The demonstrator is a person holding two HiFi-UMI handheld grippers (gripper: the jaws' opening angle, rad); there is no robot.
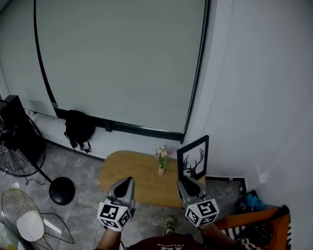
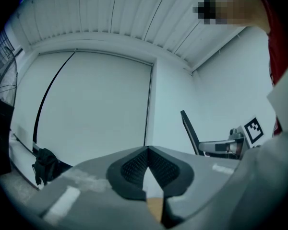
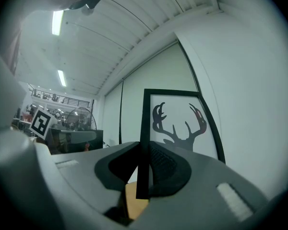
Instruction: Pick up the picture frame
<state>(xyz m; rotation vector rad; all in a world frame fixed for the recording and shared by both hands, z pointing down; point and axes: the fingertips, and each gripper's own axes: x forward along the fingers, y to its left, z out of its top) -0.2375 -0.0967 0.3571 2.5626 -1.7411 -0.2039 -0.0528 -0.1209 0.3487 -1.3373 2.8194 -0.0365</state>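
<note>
A pale roller blind (image 1: 120,51) is hanging across the wall well ahead of both tools. Beneath them a rounded wooden worktop (image 1: 125,173) is spreading out, with a floor fan (image 1: 13,150) standing far off beyond the left tool's side. The picture frame (image 3: 180,123), a black-edged print of an antlered deer's head, is standing upright right at the tip of the right tool (image 3: 143,150) and rising above it. I cannot tell whether its foot is clear of the worktop. A small flower vase (image 1: 161,163) is sitting on the worktop a little ahead of the two tools and between them. The right tool is pinching the frame's near vertical edge low down, close to the bottom corner, with its jaws closed partway onto the thin black moulding. The left tool (image 2: 148,150) is hovering alongside with its jaws pressed together and nothing in them. To my eye the frame is looking light and stiff, but it is probably glazed and so breakable. The moulding is looking smooth and narrow, so a one-edge grip near a corner is likely inviting it to swing or slip. Keeping it upright, or steadying the far edge with the idle tool, seems the safer hold.
</note>
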